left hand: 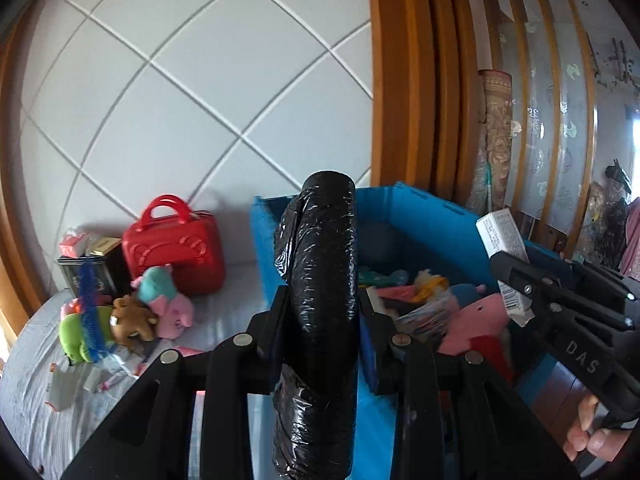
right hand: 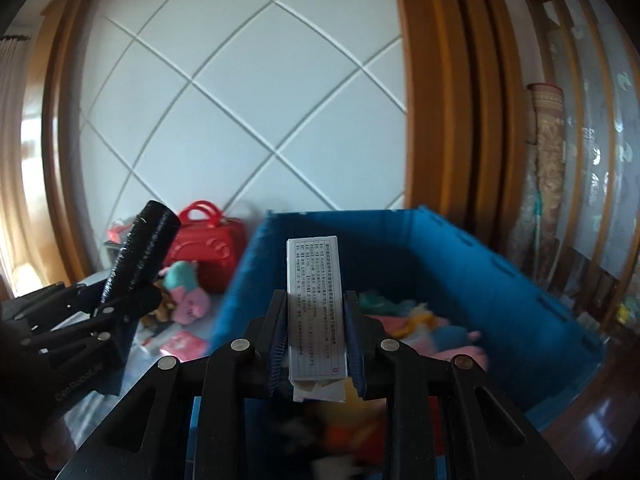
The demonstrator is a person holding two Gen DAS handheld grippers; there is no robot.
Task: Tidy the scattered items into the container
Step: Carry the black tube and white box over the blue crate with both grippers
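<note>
My left gripper is shut on a black roll of plastic bags, held upright over the near left corner of the blue bin. My right gripper is shut on a white printed carton, held above the blue bin. The bin holds plush toys and packets. In the right wrist view the left gripper with its black roll is at the left. In the left wrist view the right gripper with the carton is at the right.
On the bed left of the bin lie a red toy case, a pink and teal plush, a brown plush, a green plush, a dark box and small packets. A padded white headboard is behind; wooden floor at right.
</note>
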